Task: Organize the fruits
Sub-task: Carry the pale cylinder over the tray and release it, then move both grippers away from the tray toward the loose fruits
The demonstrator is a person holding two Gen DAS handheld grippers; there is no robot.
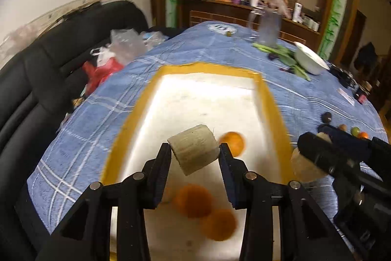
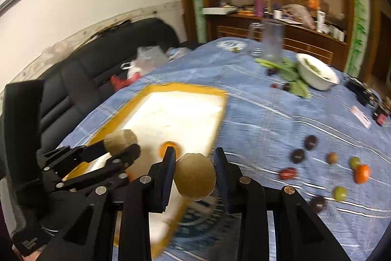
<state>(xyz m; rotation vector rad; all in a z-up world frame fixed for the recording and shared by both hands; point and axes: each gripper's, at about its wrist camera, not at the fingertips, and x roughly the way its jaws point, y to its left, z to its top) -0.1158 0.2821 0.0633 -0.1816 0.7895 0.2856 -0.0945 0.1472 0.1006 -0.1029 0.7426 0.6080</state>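
Observation:
My left gripper (image 1: pixel 194 151) is shut on a pale banana chunk (image 1: pixel 194 149) and holds it above the white tray with a yellow rim (image 1: pixel 268 99). Three oranges (image 1: pixel 194 201) lie in the tray below. My right gripper (image 2: pixel 194 169) is shut on a round brown fruit piece (image 2: pixel 194 176) over the tray's right edge (image 2: pixel 220 119). The right gripper also shows in the left wrist view (image 1: pixel 305 158), and the left gripper with its banana chunk in the right wrist view (image 2: pixel 121 142). Several small fruits (image 2: pixel 332 158) lie loose on the blue cloth to the right.
A white bowl (image 2: pixel 317 76) with greens (image 2: pixel 290 72) beside it and a clear jar (image 2: pixel 272 40) stand at the far side of the table. A black sofa (image 1: pixel 48 80) with plastic bags (image 1: pixel 117 50) is on the left. Small dark items (image 2: pixel 376 111) sit at the right edge.

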